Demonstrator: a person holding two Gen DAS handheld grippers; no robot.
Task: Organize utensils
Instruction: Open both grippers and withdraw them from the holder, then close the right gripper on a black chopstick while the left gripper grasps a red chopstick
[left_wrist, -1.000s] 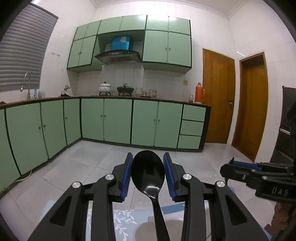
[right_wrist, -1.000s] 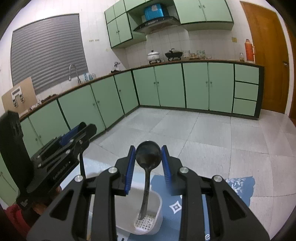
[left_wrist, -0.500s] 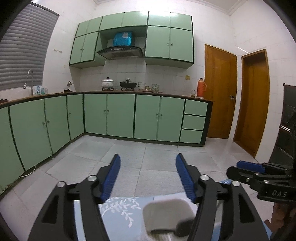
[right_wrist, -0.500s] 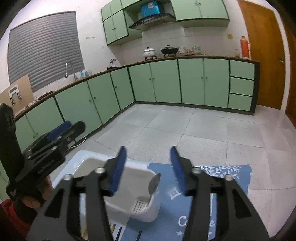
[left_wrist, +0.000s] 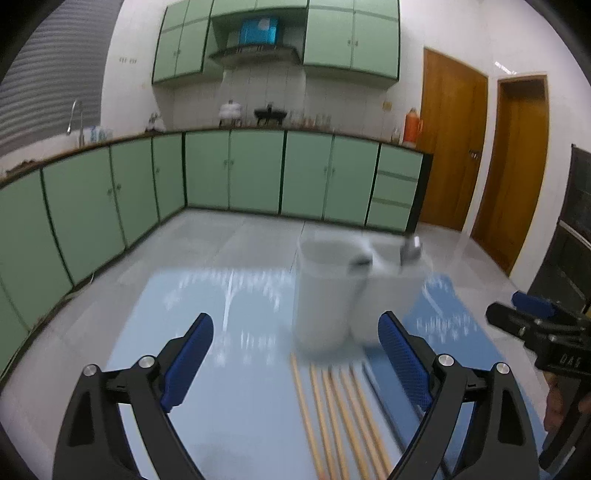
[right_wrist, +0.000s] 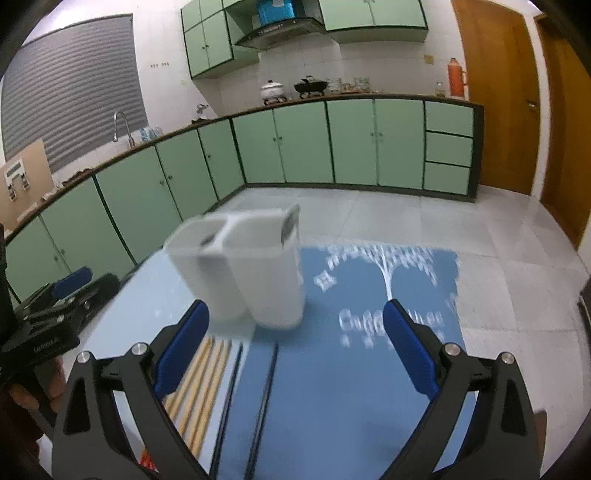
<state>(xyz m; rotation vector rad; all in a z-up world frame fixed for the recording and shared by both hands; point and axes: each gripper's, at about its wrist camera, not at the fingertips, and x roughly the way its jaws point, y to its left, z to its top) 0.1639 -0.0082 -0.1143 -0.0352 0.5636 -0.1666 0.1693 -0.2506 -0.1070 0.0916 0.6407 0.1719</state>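
- Surface (left_wrist: 258, 424): blue mat spread over it, work zone for sorting.
- White holder (right_wrist: 251, 273): upright at 12 o'clock from both tools; one spoon (right_wrist: 290, 227) stands in each of its two compartments.
- Chopsticks (left_wrist: 332, 413): lying side by side at 6 o'clock of holder, apparently unsorted.
- Left tool (left_wrist: 295, 360), right tool (right_wrist: 295, 350): jaws just been opening, now released wide, nothing between; likely lining up on chopsticks.

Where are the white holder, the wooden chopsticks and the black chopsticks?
holder (right_wrist: 273, 280), right wrist view, front wall.
wooden chopsticks (left_wrist: 332, 413), left wrist view, middle of the row.
black chopsticks (right_wrist: 271, 373), right wrist view, shaft of one.
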